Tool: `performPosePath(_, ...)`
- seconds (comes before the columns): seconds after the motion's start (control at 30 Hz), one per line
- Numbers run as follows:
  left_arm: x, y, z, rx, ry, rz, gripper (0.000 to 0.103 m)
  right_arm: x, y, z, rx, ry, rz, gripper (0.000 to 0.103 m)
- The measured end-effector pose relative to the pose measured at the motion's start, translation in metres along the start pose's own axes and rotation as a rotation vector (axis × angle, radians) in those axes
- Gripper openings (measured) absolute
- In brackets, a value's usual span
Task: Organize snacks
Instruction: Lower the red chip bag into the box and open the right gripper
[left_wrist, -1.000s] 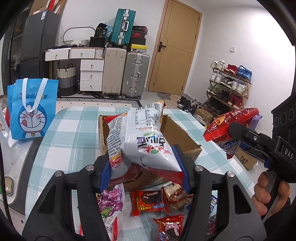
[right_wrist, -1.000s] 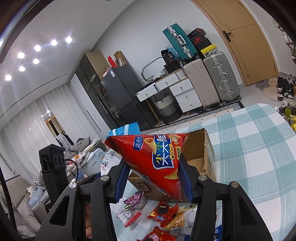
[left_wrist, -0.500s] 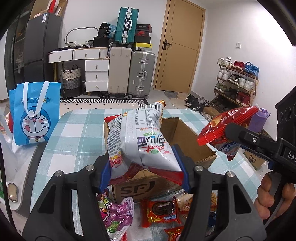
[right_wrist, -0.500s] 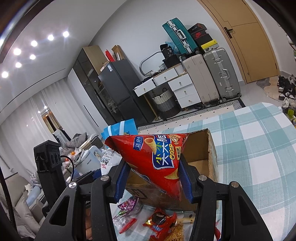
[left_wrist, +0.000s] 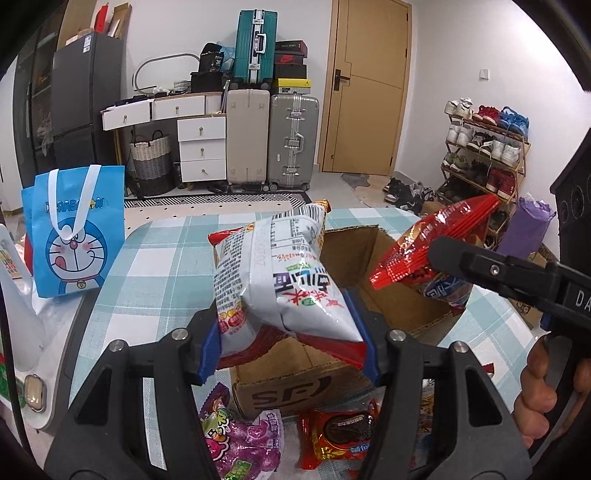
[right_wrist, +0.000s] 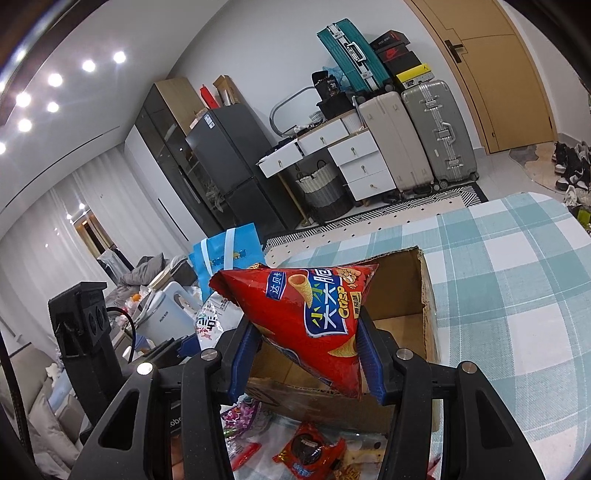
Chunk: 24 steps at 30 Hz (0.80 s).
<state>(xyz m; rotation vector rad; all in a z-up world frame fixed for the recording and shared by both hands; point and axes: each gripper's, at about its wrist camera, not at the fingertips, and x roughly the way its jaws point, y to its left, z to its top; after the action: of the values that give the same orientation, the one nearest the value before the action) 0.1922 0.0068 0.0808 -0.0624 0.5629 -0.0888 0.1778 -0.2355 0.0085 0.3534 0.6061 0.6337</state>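
My left gripper (left_wrist: 288, 332) is shut on a white and red snack bag (left_wrist: 277, 280) and holds it above the near edge of an open cardboard box (left_wrist: 376, 295). My right gripper (right_wrist: 303, 354) is shut on a red cone-crisp bag (right_wrist: 314, 306) and holds it over the same box (right_wrist: 424, 295). In the left wrist view the red bag (left_wrist: 432, 243) hangs over the box's right side. Small loose snacks lie on the table in front of the box: a purple candy pack (left_wrist: 243, 443) and a red cookie pack (left_wrist: 340, 432).
The table has a teal checked cloth (left_wrist: 155, 266). A blue Doraemon bag (left_wrist: 74, 232) stands at its left edge, with a white kettle (right_wrist: 166, 314) nearby. Suitcases, drawers, a fridge, a door and a shoe rack (left_wrist: 484, 147) fill the room behind.
Both grippers have risen and pulled back a little with their bags. The red bag has moved left, from beside the box to over its right side.
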Motion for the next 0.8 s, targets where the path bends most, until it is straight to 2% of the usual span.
performPosePath(0.5, 0.03, -0.001, -0.001, 0.048, 0.023, 0.05, 0.057, 0.036, -0.013, 0.0, -0.002, 0.061, -0.054, 0.051)
performPosePath(0.63, 0.035, -0.006, -0.002, 0.091, 0.028, 0.077, 0.057, 0.037, -0.016, -0.002, -0.001, 0.059, -0.06, 0.054)
performPosePath(0.7, 0.036, -0.007, -0.003, 0.101, 0.031, 0.075, 0.057, 0.034, -0.017, -0.002, 0.0, 0.055, -0.06, 0.063)
performPosePath(0.77, 0.035, -0.005, -0.003, 0.092, 0.04, 0.06, 0.058, 0.027, -0.019, -0.003, 0.004, 0.042, -0.06, 0.087)
performPosePath(0.8, 0.034, -0.004, -0.003, 0.085, 0.045, 0.053, 0.061, 0.021, -0.019, -0.004, 0.0, 0.025, -0.065, 0.091)
